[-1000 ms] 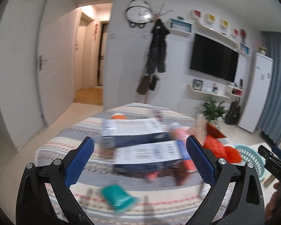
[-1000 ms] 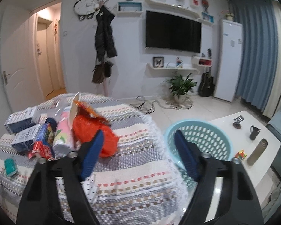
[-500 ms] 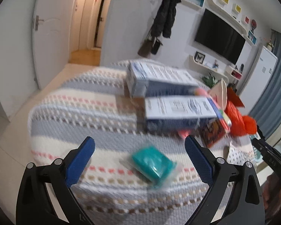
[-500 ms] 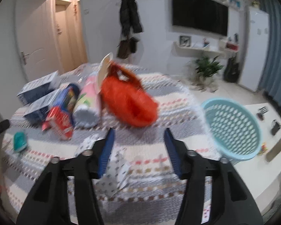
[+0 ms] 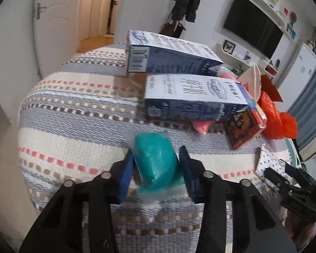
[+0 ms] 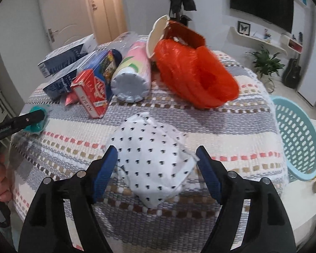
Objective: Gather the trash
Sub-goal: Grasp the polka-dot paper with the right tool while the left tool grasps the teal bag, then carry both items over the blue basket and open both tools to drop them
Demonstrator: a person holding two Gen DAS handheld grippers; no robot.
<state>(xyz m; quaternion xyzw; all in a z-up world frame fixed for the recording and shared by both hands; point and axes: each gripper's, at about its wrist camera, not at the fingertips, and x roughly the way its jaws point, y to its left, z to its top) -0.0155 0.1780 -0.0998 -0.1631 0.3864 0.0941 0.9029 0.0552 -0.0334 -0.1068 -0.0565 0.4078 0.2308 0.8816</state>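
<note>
Trash lies on a striped woven cloth (image 5: 73,113) over a table. My left gripper (image 5: 155,166) is shut on a teal plastic-wrapped packet (image 5: 154,158) at the near edge; it also shows in the right wrist view (image 6: 36,120). My right gripper (image 6: 157,162) is open, its fingers on either side of a crumpled white dotted paper (image 6: 151,158) that lies on the cloth. A light blue perforated basket (image 6: 295,135) stands to the right of the table.
Two blue-and-white cartons (image 5: 191,99), a red box (image 6: 90,94), a pink can on its side (image 6: 132,76), an orange plastic bag (image 6: 196,73) and a paper cup (image 6: 155,35) are piled at the back. A white side table (image 6: 305,200) holds the basket.
My left gripper has dropped to the teal packet and closed on it. My right gripper has moved down and forward around the dotted paper.
</note>
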